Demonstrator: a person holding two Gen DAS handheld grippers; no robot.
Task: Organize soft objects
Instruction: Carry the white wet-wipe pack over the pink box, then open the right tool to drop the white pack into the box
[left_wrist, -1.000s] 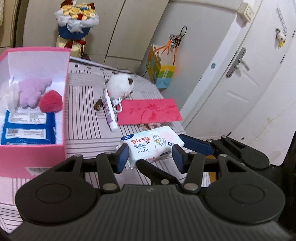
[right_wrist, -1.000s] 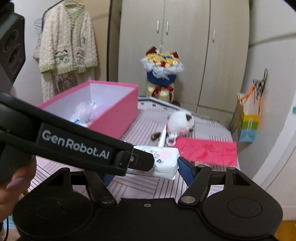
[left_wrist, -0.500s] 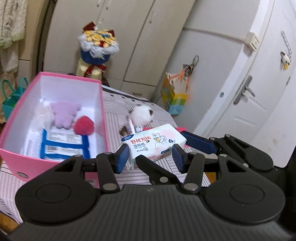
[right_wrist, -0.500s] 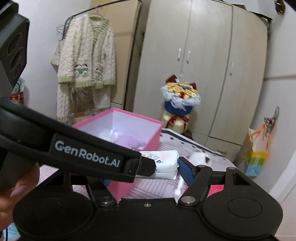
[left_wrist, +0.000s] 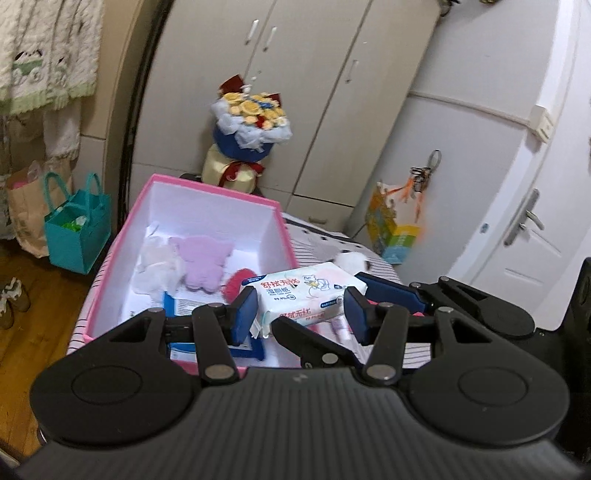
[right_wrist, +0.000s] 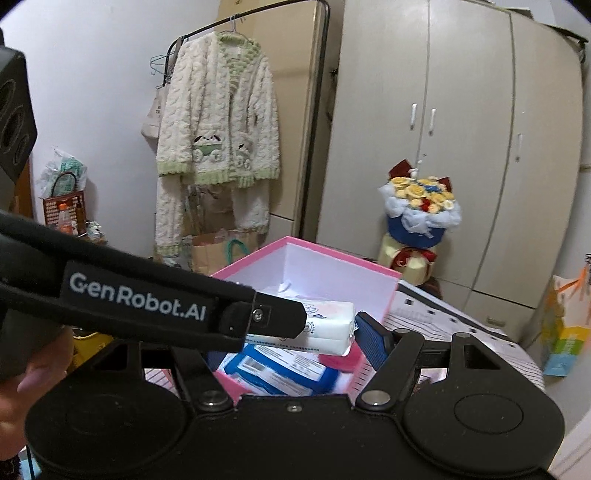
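Observation:
A white wet wipes pack with blue and red print hangs in the air over the near right corner of the pink box. My left gripper is shut on it, blue pads at its two ends. My right gripper is shut on the same pack from the right; its far fingertip presses the pack's side, and its other finger is hidden behind the left gripper's body. Inside the box lie a purple plush, a white fluffy piece, a red fluffy ball and blue packs.
The box stands on a striped tablecloth, where a white plush ball and a small tube also lie. A bouquet stands behind the box. A teal bag sits on the floor at left.
Both grippers have lifted the wipes pack off the table and carried it left. It now hangs over the pink box; neither grip has changed.

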